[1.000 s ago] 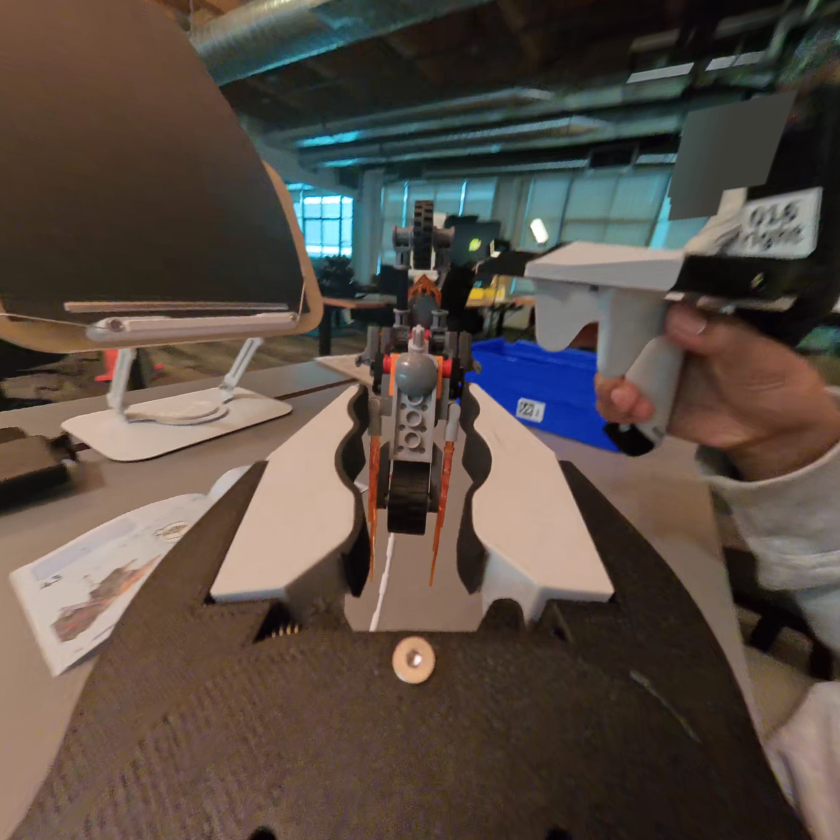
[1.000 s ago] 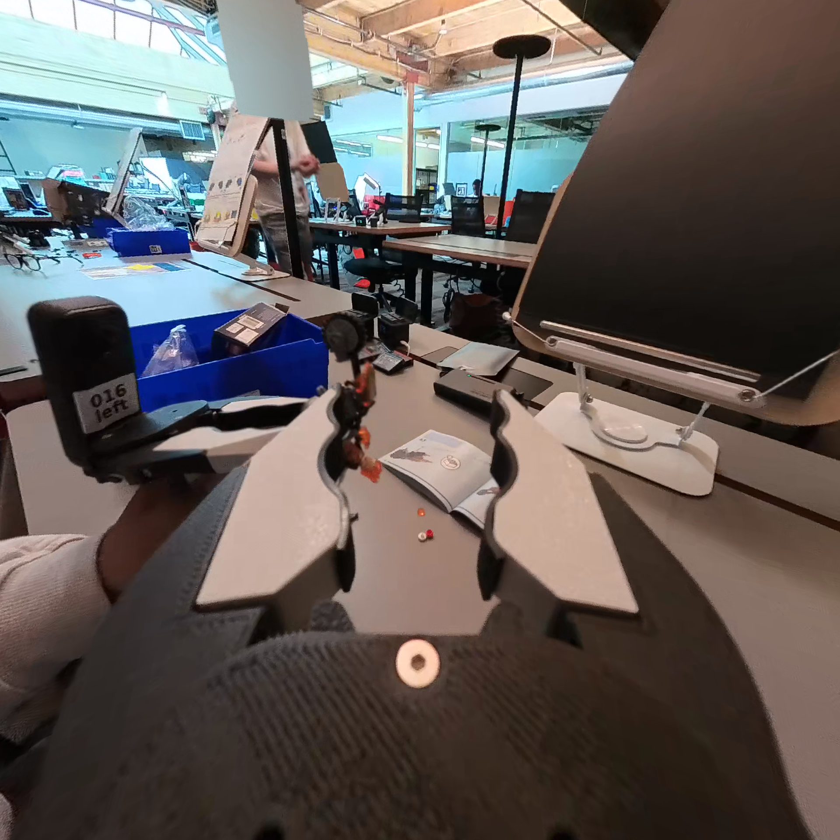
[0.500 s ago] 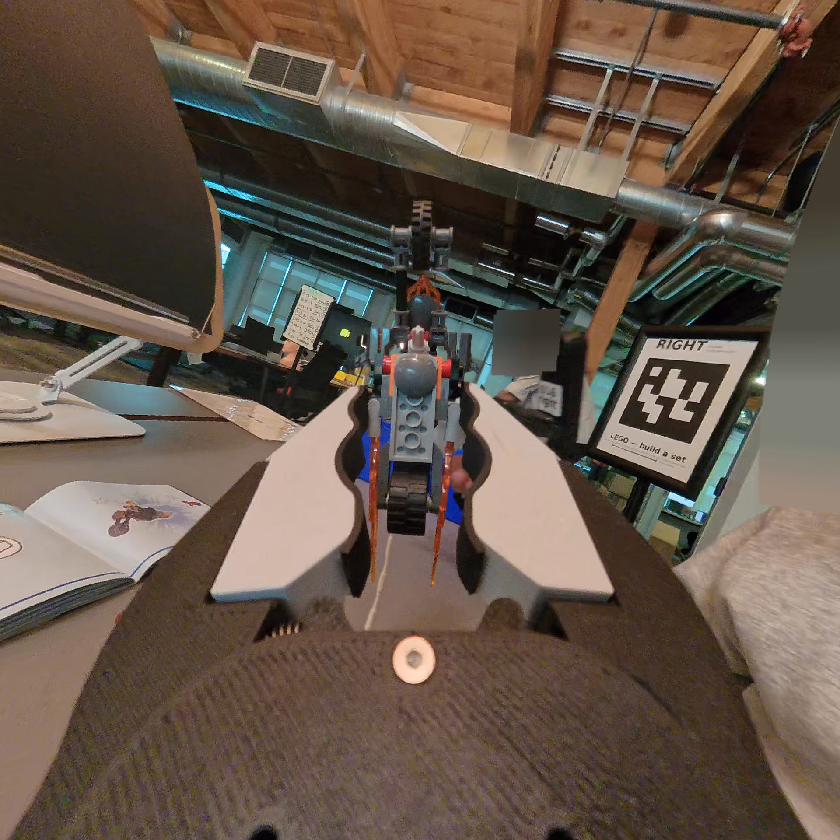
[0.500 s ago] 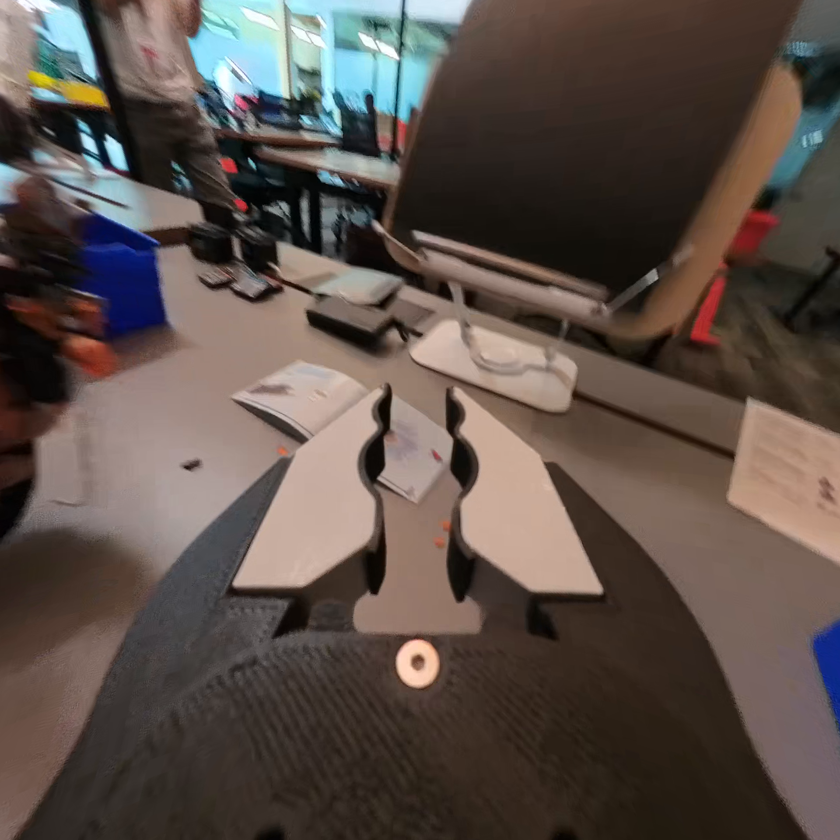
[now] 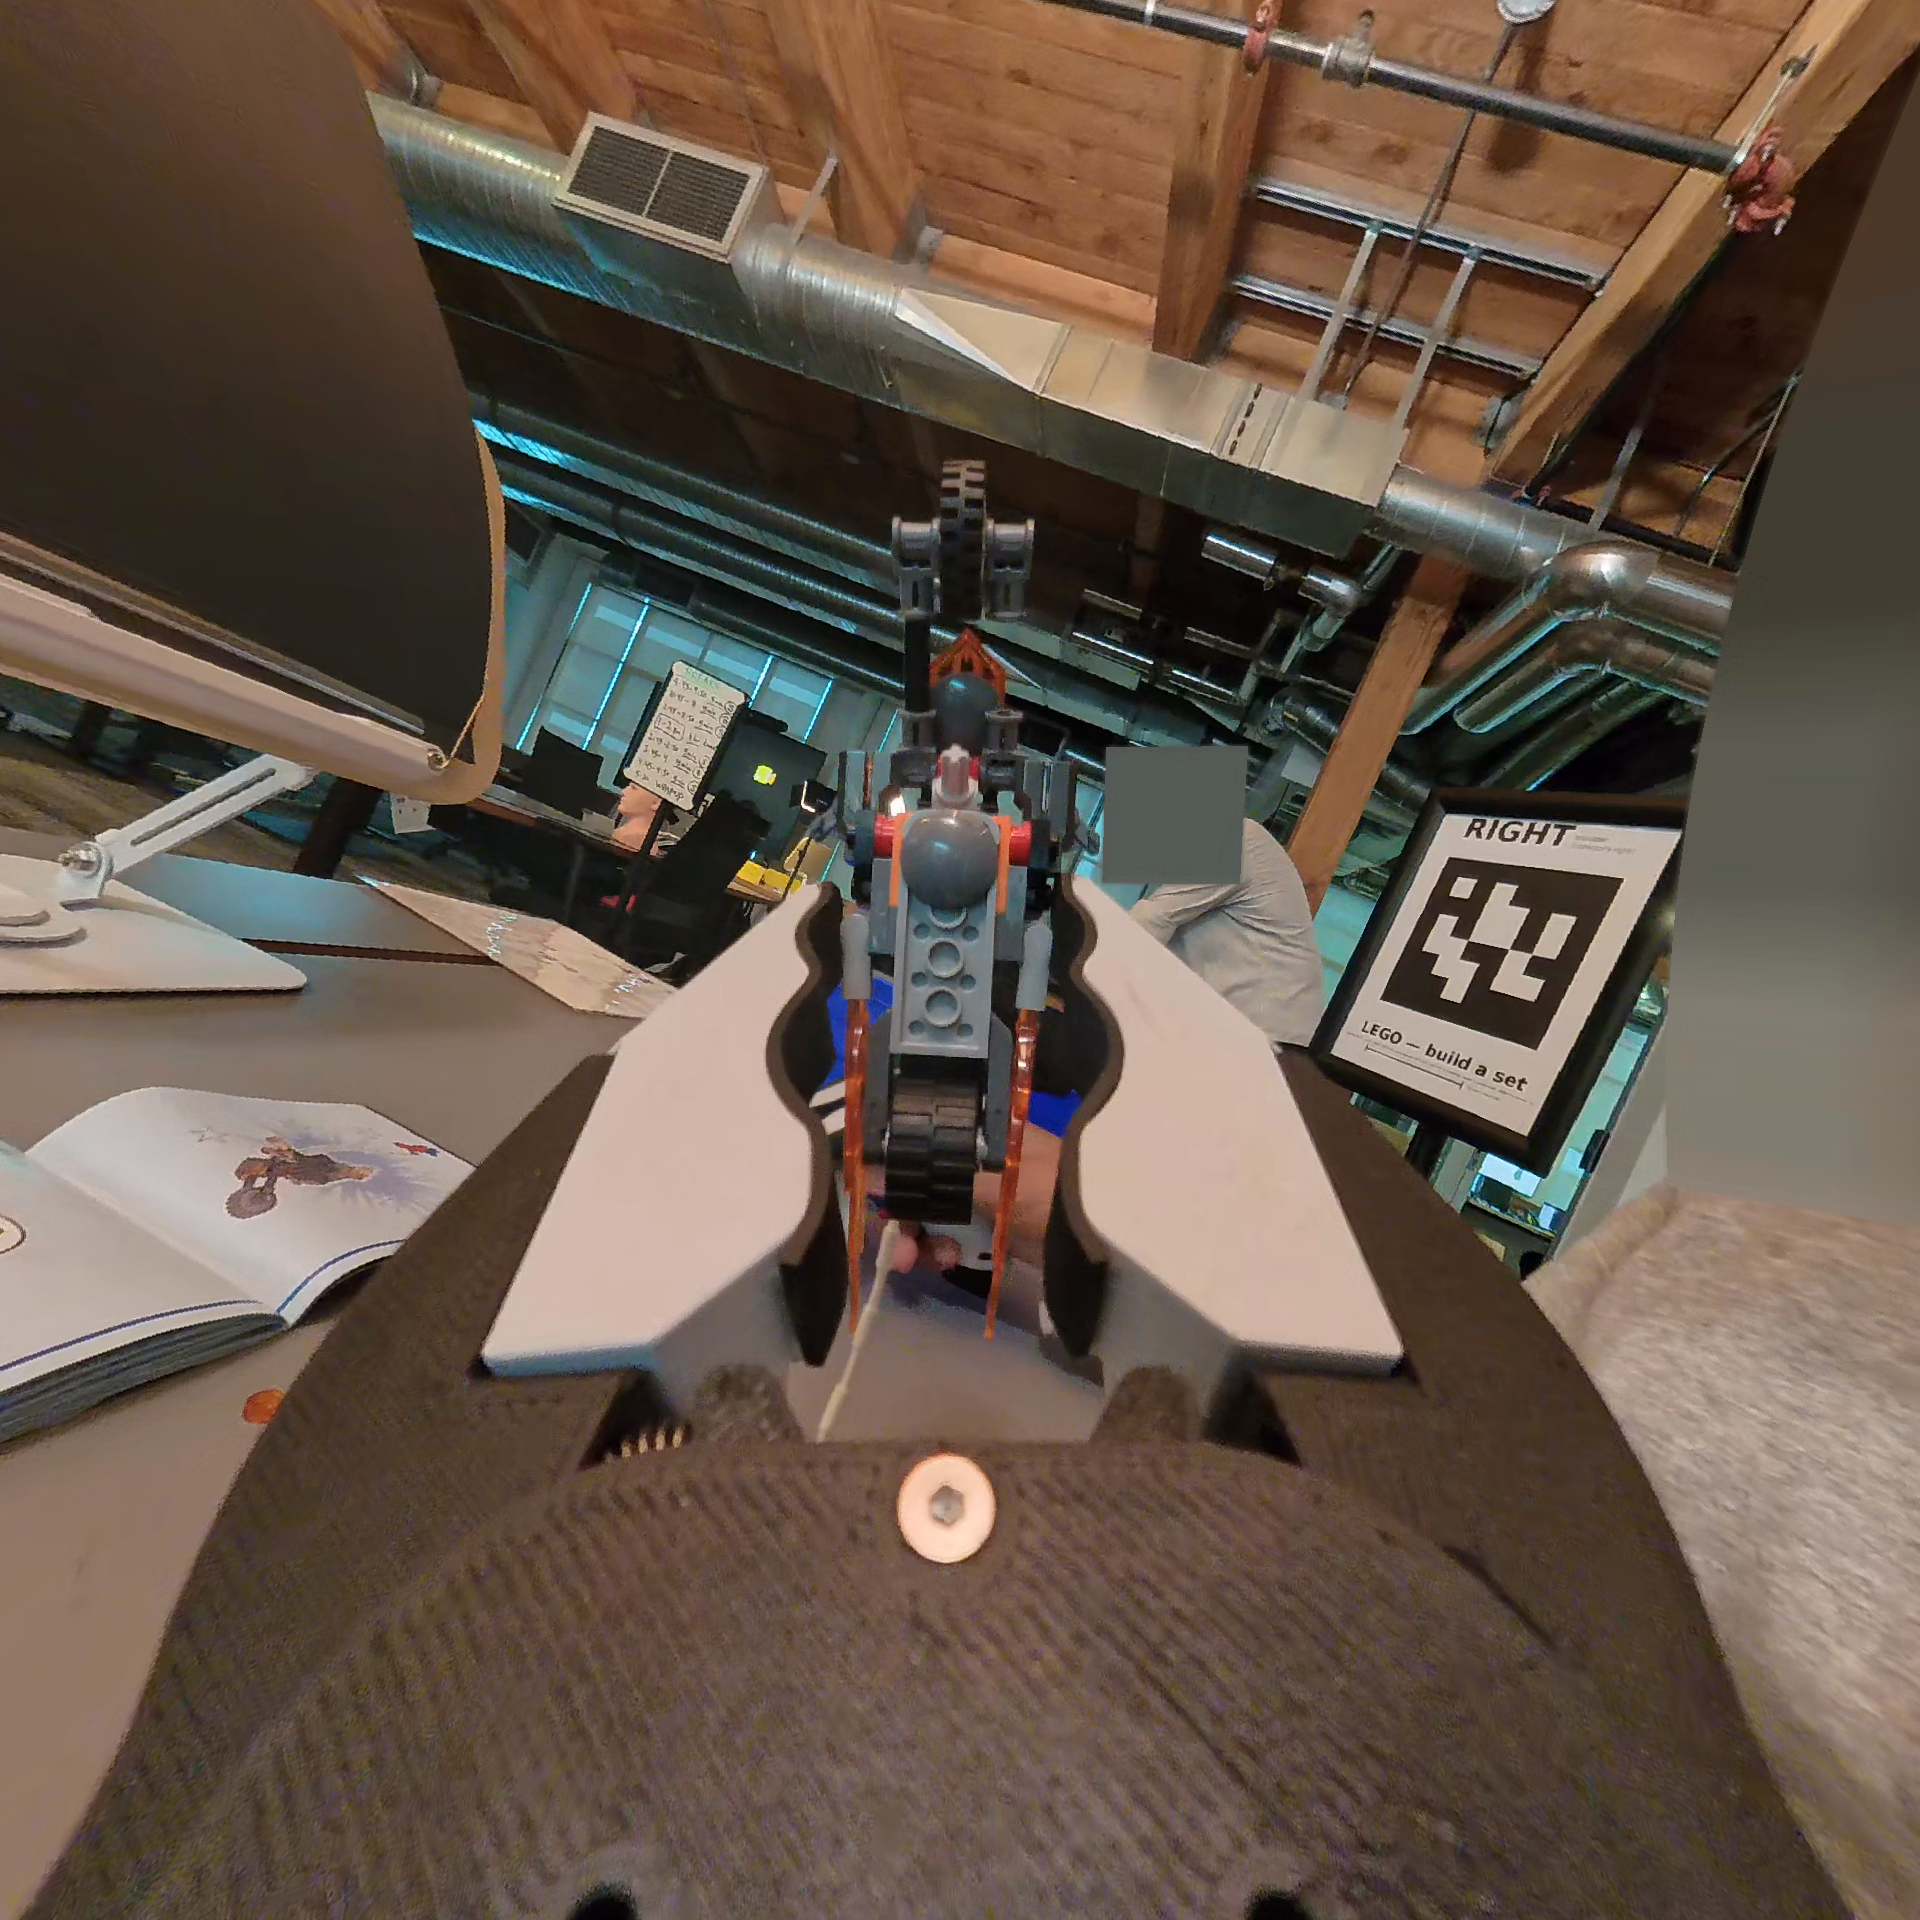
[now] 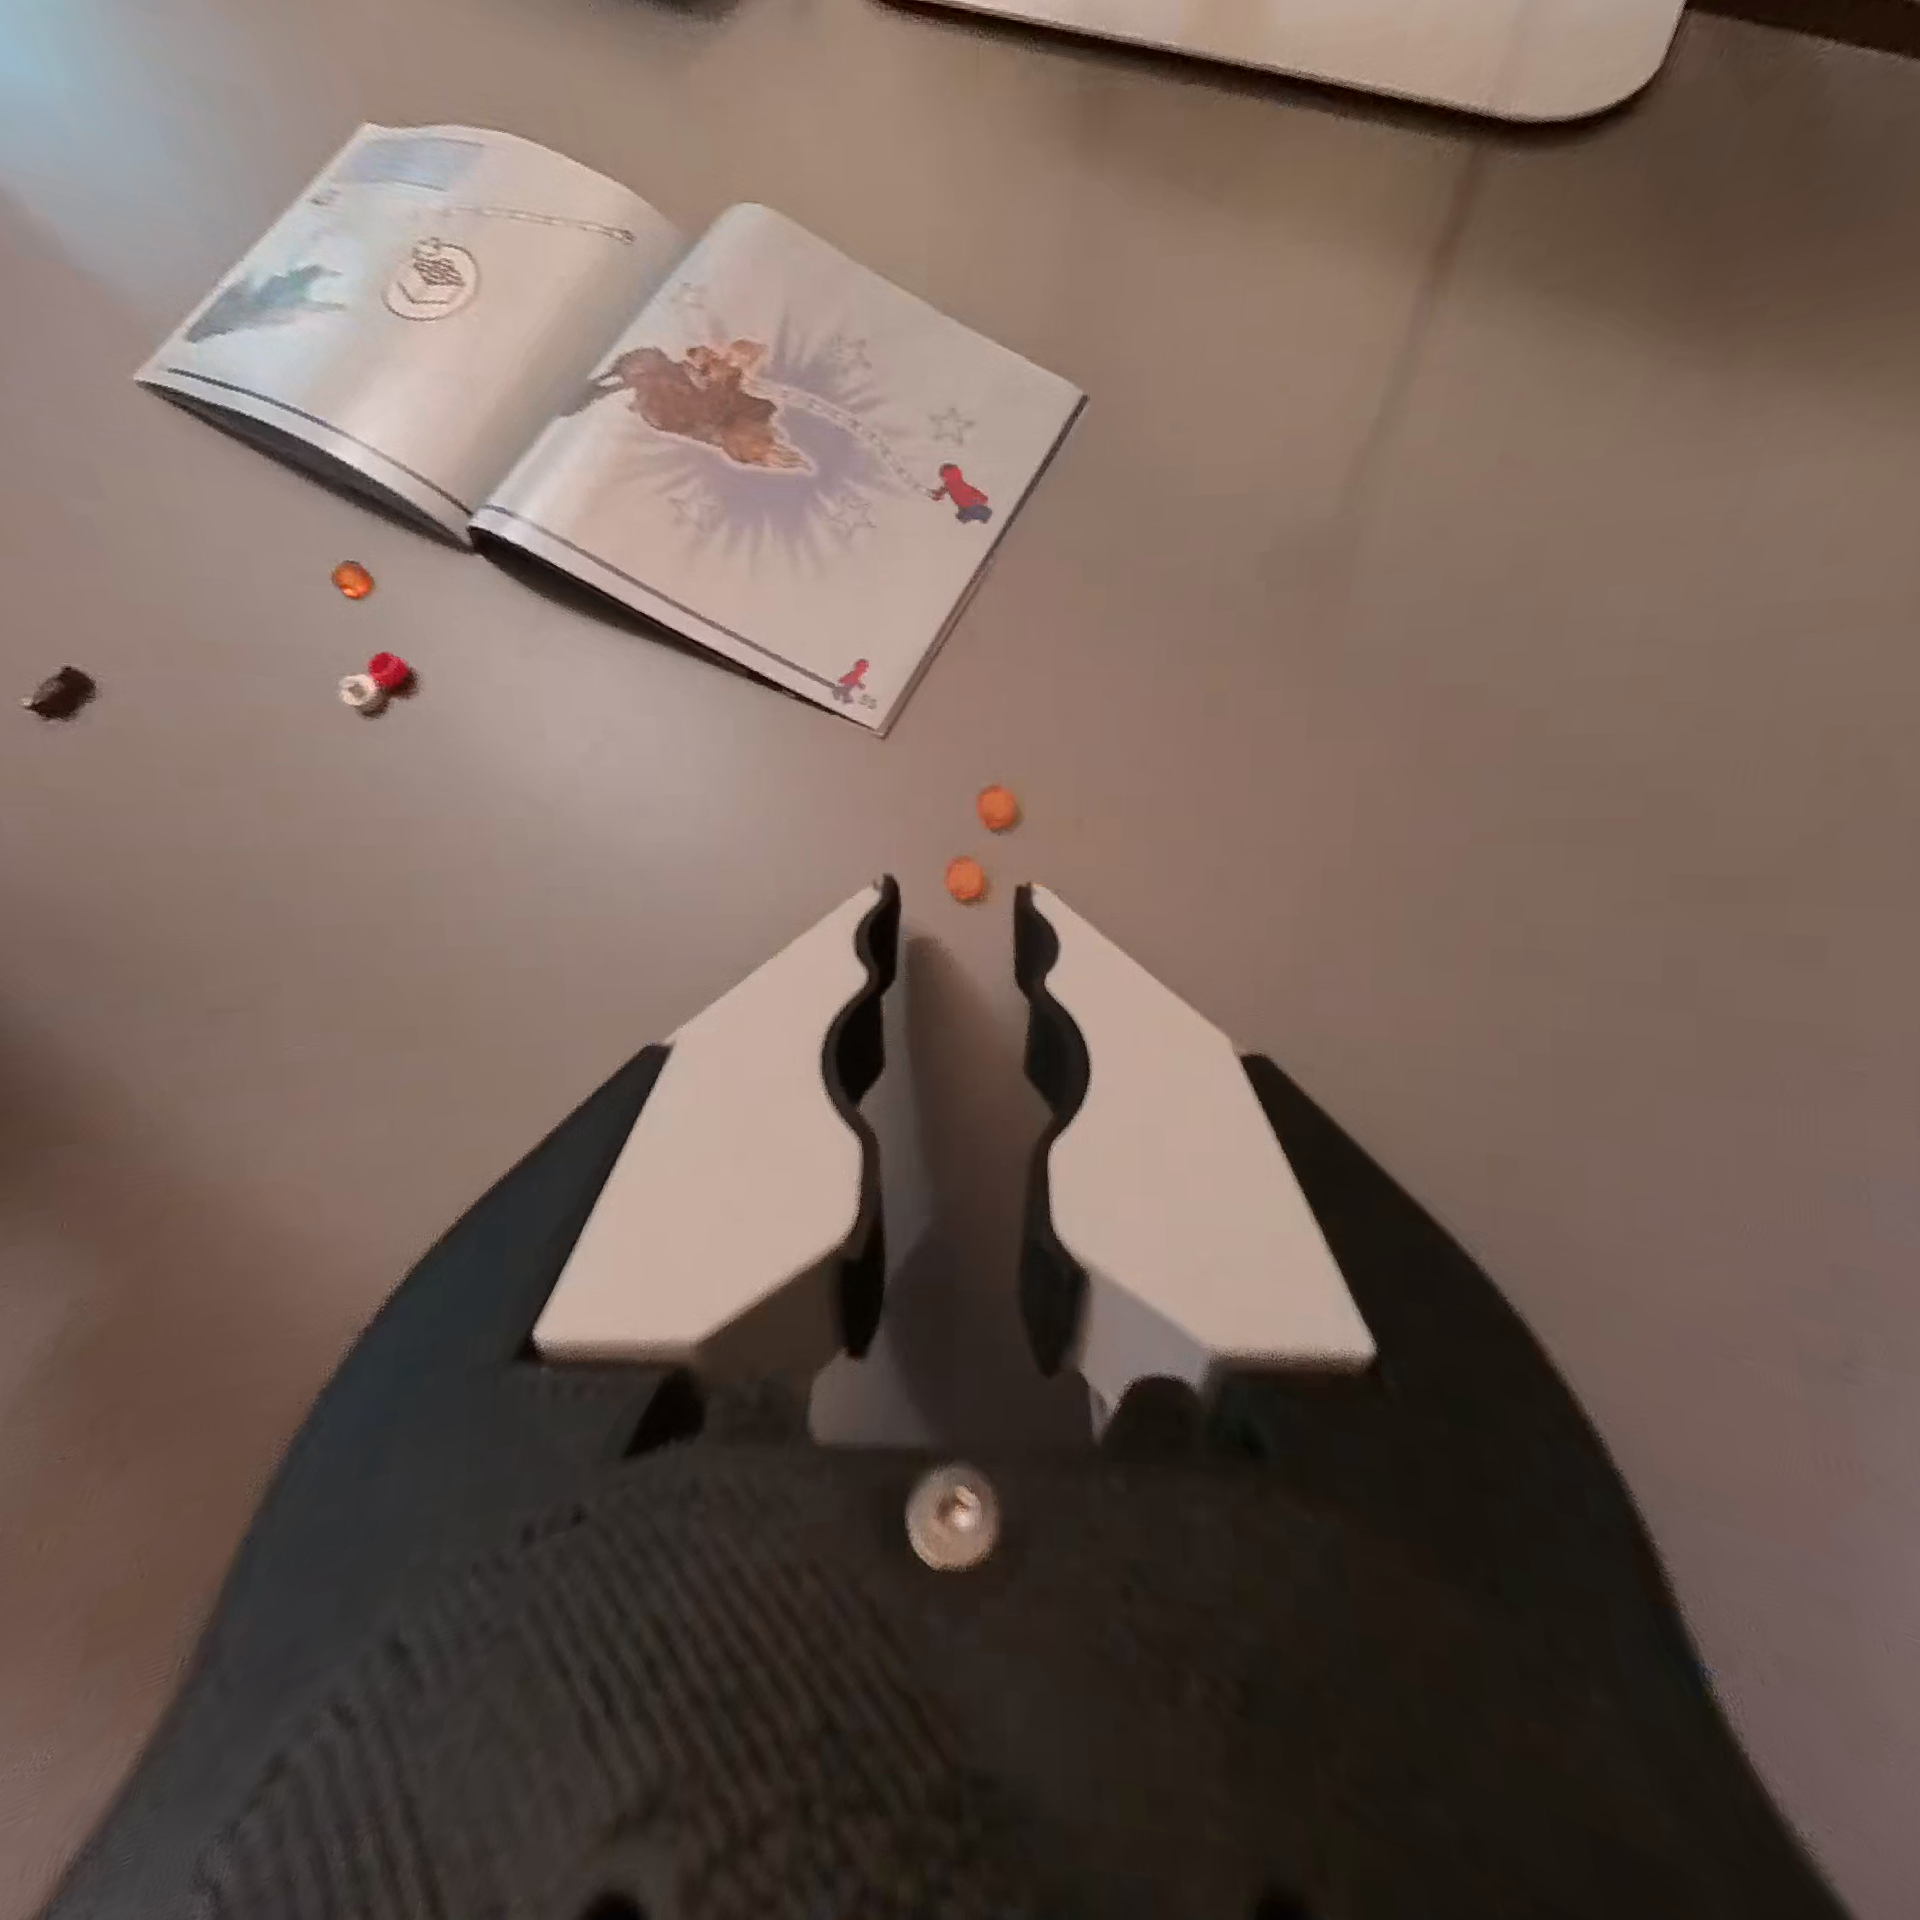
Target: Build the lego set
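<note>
My left gripper (image 5: pixel 943 940) is shut on a grey, black and orange lego motorbike model (image 5: pixel 943 966) and holds it up in the air, tilted towards the ceiling. My right gripper (image 6: pixel 954 899) points down at the grey table, its jaws a narrow gap apart and empty. Two small orange round studs (image 6: pixel 965 879) (image 6: pixel 996 807) lie on the table just past its fingertips. Farther left lie another orange stud (image 6: pixel 351 579), a red and white small piece (image 6: pixel 376 681) and a dark piece (image 6: pixel 60 691).
An open instruction booklet (image 6: pixel 623 416) lies on the table beyond the studs; it also shows in the left wrist view (image 5: pixel 187 1236). A white tablet stand base (image 5: pixel 135 956) stands at the back left. A framed marker sign (image 5: pixel 1496 956) stands at the right. Tip to tip, the grippers are about 25 cm apart. My right gripper's tips are some 15 cm from the orange stud (image 6: pixel 351 579).
My right gripper has swung away from the model, tipped down over the table and narrowed its jaws. My left gripper has tilted the model upward.
</note>
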Motion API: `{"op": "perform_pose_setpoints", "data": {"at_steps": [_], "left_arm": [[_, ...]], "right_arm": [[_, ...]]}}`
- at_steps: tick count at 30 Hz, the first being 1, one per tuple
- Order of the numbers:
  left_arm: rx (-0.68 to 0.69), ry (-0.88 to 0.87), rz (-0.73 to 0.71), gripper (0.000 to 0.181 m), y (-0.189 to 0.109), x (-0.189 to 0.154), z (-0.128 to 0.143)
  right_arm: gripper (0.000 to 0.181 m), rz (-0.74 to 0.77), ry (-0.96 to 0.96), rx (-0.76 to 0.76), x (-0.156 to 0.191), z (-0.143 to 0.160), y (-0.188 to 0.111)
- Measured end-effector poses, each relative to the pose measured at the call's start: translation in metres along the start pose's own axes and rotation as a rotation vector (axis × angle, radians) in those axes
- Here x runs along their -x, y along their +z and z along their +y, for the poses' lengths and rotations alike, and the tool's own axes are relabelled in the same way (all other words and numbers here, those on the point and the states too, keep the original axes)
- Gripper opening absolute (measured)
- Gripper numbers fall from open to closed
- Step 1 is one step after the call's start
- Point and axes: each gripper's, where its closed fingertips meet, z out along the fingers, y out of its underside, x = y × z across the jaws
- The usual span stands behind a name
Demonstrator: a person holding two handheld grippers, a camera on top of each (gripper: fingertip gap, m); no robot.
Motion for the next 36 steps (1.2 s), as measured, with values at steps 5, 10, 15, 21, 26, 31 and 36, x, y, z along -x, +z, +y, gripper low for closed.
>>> {"op": "perform_pose_setpoints", "data": {"at_steps": [5,10,15,21,26,31,36], "left_arm": [[0.019,0.018,0.000,0.037,0.002,-0.002,0.003],[0.039,0.024,0.007,0.037,0.004,-0.004,0.007],[0.053,0.024,0.005,0.037,0.005,-0.004,0.010],[0.101,0.135,-0.034,0.037,0.008,-0.007,0.016],[0.141,0.250,-0.082,0.037,0.012,-0.010,0.022],[0.148,0.282,-0.092,0.038,0.014,-0.013,0.025],[0.155,0.243,-0.031,0.037,0.017,-0.020,0.029]], "right_arm": [[0.014,0.004,-0.001,0.007,-0.005,0.001,0.008],[0.005,-0.013,-0.013,-0.007,-0.005,-0.001,0.011],[0.005,-0.162,0.024,-0.135,0.019,-0.021,-0.008],[0.004,-0.728,0.148,-0.565,0.124,-0.100,-0.118],[0.004,-0.975,0.077,-0.659,0.202,-0.113,-0.164],[0.004,-0.883,-0.025,-0.696,0.213,-0.114,-0.156],[0.004,-0.908,-0.096,-0.753,0.216,-0.111,-0.157]]}}
